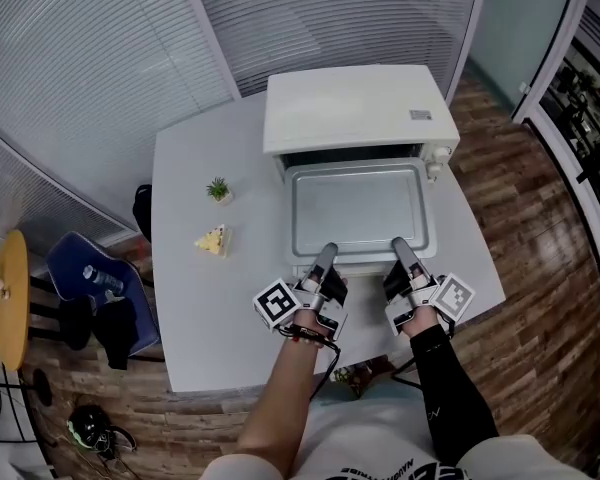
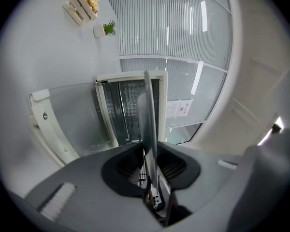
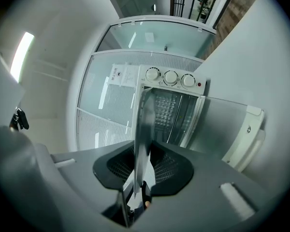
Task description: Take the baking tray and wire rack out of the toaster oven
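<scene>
The white toaster oven [image 1: 355, 108] stands at the back of the white table, its glass door [image 2: 67, 120] folded down. A silver baking tray [image 1: 358, 208] sticks out of the opening, most of it in front of the oven. My left gripper [image 1: 327, 256] is shut on the left part of the tray's near rim and my right gripper [image 1: 401, 250] on the right part. In the left gripper view the tray [image 2: 147, 110] shows edge-on, pinched in the gripper [image 2: 150, 163]. The right gripper [image 3: 142, 166] pinches the tray [image 3: 142, 124] the same way. I cannot make out the wire rack.
A small potted plant [image 1: 218, 189] and a sandwich wedge [image 1: 213, 240] sit on the table [image 1: 185, 338] left of the oven. The oven's knobs [image 3: 170, 77] are on its right side. A blue chair [image 1: 95, 288] and a yellow stool [image 1: 10, 298] stand on the floor at left.
</scene>
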Action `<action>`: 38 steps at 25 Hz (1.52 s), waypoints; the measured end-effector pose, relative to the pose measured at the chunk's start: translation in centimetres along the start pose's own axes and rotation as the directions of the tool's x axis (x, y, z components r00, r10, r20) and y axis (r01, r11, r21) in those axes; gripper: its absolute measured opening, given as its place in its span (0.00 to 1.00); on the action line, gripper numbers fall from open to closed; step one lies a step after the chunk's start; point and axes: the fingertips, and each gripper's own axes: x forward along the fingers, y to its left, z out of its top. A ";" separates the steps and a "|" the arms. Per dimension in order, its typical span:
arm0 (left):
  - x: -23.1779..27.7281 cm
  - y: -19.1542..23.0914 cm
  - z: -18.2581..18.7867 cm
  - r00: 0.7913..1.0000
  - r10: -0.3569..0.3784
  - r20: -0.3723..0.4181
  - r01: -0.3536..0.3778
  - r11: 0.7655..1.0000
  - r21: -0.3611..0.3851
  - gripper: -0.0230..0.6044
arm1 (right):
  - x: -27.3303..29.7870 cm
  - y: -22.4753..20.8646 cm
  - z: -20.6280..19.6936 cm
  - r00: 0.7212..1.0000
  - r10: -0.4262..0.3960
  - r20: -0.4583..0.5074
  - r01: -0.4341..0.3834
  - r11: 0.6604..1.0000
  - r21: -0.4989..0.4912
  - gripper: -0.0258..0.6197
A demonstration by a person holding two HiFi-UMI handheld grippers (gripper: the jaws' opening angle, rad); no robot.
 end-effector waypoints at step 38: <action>-12.6 -3.0 5.7 0.916 0.020 0.400 -0.073 0.990 0.118 0.26 | 5.4 4.2 -11.6 0.866 0.159 -0.473 -0.150 0.987 0.056 0.18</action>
